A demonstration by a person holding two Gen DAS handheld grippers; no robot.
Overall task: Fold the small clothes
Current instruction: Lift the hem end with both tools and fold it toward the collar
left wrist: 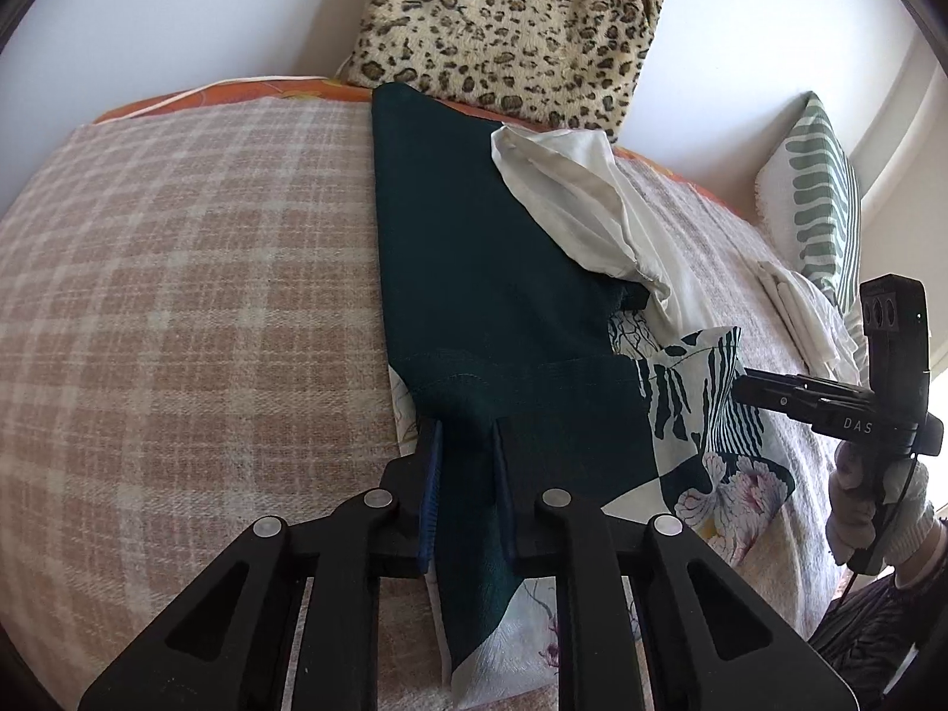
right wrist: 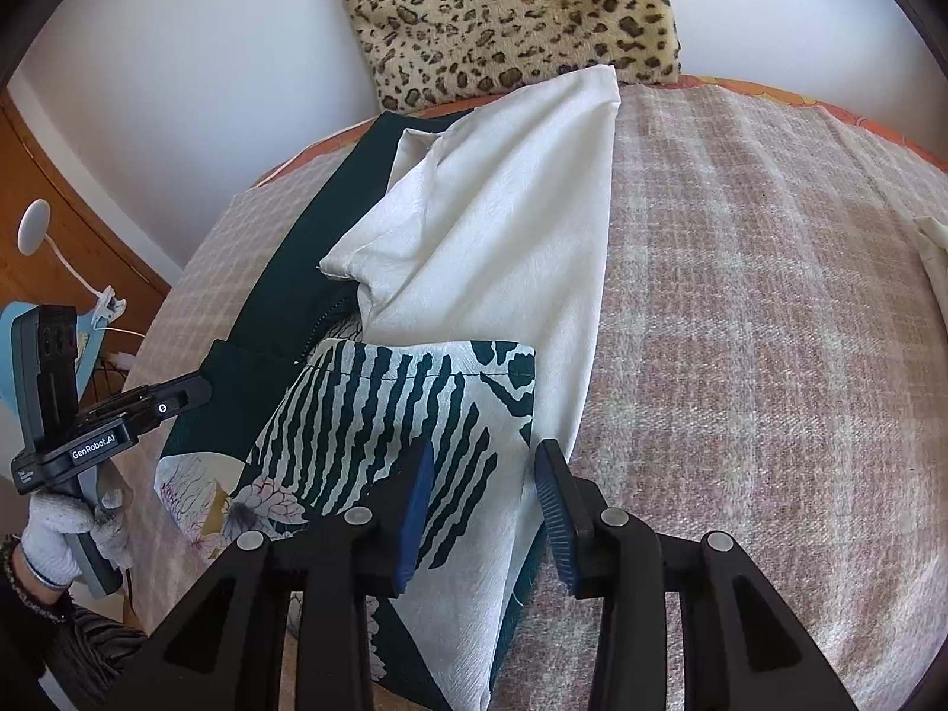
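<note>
A small garment lies on a plaid blanket point(left wrist: 178, 272). It has a dark green panel point(left wrist: 474, 249), a white part point(left wrist: 569, 195) and a green-and-white striped and floral print point(left wrist: 711, 391). My left gripper point(left wrist: 465, 432) straddles the near edge of the green panel, with cloth between its fingers and a visible gap. My right gripper point(right wrist: 483, 462) is open over the striped print point(right wrist: 379, 415) and the white cloth point(right wrist: 509, 219), with cloth lying between its blue pads. Each gripper shows in the other's view: the right one point(left wrist: 746, 388) and the left one point(right wrist: 195, 391).
A leopard-print cushion point(left wrist: 509, 23) leans on the wall at the far edge. A green-striped pillow point(left wrist: 817, 189) and a folded white cloth point(left wrist: 800, 308) lie to the right. A wooden cabinet point(right wrist: 65, 237) and a white lamp point(right wrist: 32, 225) stand to the left.
</note>
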